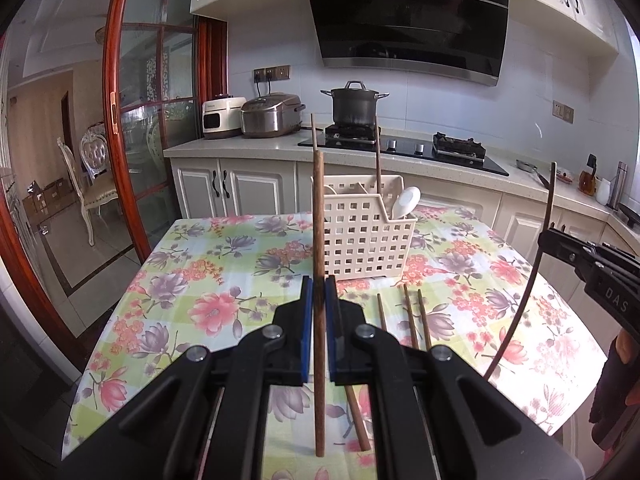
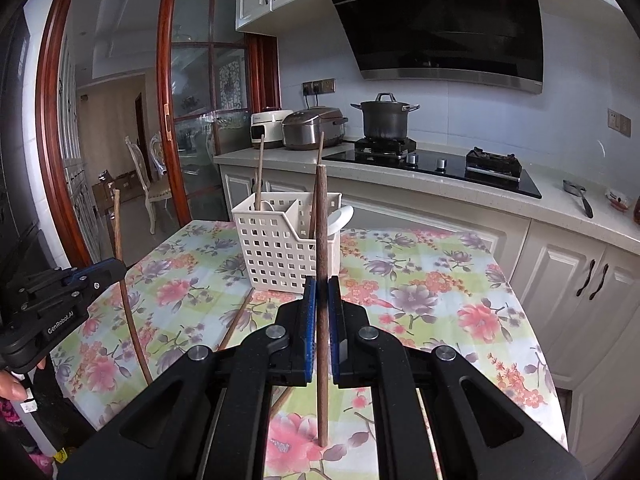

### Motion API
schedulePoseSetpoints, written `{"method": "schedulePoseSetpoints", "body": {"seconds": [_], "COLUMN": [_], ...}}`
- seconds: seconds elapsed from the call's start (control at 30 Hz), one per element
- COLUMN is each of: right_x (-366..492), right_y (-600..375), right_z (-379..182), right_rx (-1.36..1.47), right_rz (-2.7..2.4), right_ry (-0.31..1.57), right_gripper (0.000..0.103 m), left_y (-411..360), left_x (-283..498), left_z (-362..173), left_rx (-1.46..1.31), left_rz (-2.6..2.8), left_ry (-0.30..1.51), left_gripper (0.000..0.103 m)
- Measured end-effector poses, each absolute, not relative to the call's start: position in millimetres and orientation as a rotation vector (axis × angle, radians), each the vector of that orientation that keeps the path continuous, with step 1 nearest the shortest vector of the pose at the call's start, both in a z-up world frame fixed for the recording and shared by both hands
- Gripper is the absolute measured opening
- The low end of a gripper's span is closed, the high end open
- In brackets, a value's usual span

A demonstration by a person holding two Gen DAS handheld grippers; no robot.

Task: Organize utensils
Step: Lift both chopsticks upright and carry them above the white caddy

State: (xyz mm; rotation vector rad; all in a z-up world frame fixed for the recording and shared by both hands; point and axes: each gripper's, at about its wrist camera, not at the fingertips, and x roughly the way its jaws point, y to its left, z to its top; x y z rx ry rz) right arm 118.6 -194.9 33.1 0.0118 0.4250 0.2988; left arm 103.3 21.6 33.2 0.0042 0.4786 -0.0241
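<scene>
Nearest, we hold 2 wooden chopsticks upright: the left gripper pinches one chopstick, the right gripper another, each clamped mid-shaft, probably so its tip can drop straight down. On the floral tablecloth lie 3 loose chopsticks. Beyond them stands the white caddy, holding a spoon.

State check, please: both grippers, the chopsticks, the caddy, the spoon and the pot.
Left gripper: jaws shut on a chopstick, held upright.
Right gripper: jaws shut on another chopstick, upright.
Loose chopsticks: lying on the table.
Caddy: upright, two chopsticks standing inside.
Spoon: in the caddy.
Pot: lidded, on the stove.
</scene>
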Motion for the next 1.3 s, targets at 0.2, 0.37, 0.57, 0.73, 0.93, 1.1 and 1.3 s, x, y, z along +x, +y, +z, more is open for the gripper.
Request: {"method": "schedulePoseSetpoints", "body": {"seconds": [0.2, 0.37, 0.57, 0.73, 0.93, 1.1, 1.3], "right_x": [120, 120, 120, 127, 138, 150, 170], "right_y": [-196, -195, -196, -194, -189, -183, -177], "right_z": [34, 36, 43, 49, 54, 62, 74], "right_rx": [0.026, 0.028, 0.023, 0.022, 0.02, 0.015, 0.02], "right_rz": [0.293, 0.294, 0.294, 0.293, 0.3, 0.306, 0.317], "right_ry": [0.421, 0.413, 0.392, 0.379, 0.376, 0.366, 0.355], "right_gripper": [0.006, 0.006, 0.006, 0.006, 0.006, 0.006, 0.006], "left_y": [22, 19, 17, 16, 15, 17, 18], "left_x": [105, 104, 101, 102, 106, 114, 129], "left_z": [36, 38, 45, 52, 60, 68, 81], "left_rx": [0.002, 0.011, 0.028, 0.039, 0.053, 0.048, 0.043], "left_rz": [-0.019, -0.011, 0.007, 0.018, 0.018, 0.017, 0.009], "left_ry": [0.465, 0.449, 0.422, 0.405, 0.388, 0.379, 0.363], "left_gripper": [0.006, 0.006, 0.006, 0.006, 0.006, 0.006, 0.006]}}
